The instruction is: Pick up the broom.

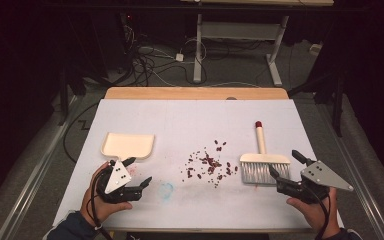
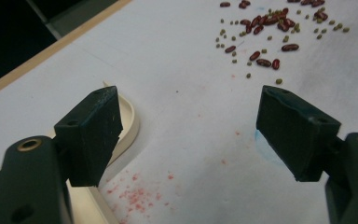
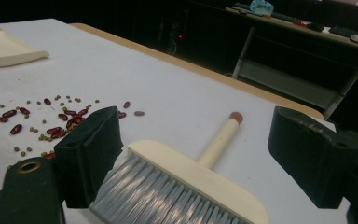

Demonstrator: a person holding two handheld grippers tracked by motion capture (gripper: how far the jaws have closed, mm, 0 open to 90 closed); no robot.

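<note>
A cream dustpan (image 1: 128, 145) lies flat on the left of the white table sheet (image 1: 195, 120). Just below it my left gripper (image 1: 139, 172) stands open, nothing between its jaws; in the left gripper view (image 2: 189, 135) the dustpan's rim (image 2: 129, 122) shows behind the left jaw. Red and green beans (image 1: 210, 162) are scattered at mid-table (image 2: 265, 32) (image 3: 46, 123). A small cream brush (image 1: 263, 161) with grey bristles and a red-tipped handle lies to their right. My right gripper (image 1: 286, 166) is open just right of the bristles, and the brush head (image 3: 186, 186) lies between its jaws, untouched.
Faint red and blue stains (image 1: 166, 190) mark the sheet near the front left. The table's wooden edge (image 1: 195, 93) runs along the back. Beyond it stand desk legs (image 1: 198, 50) and tangled cables (image 1: 145, 60) on the floor.
</note>
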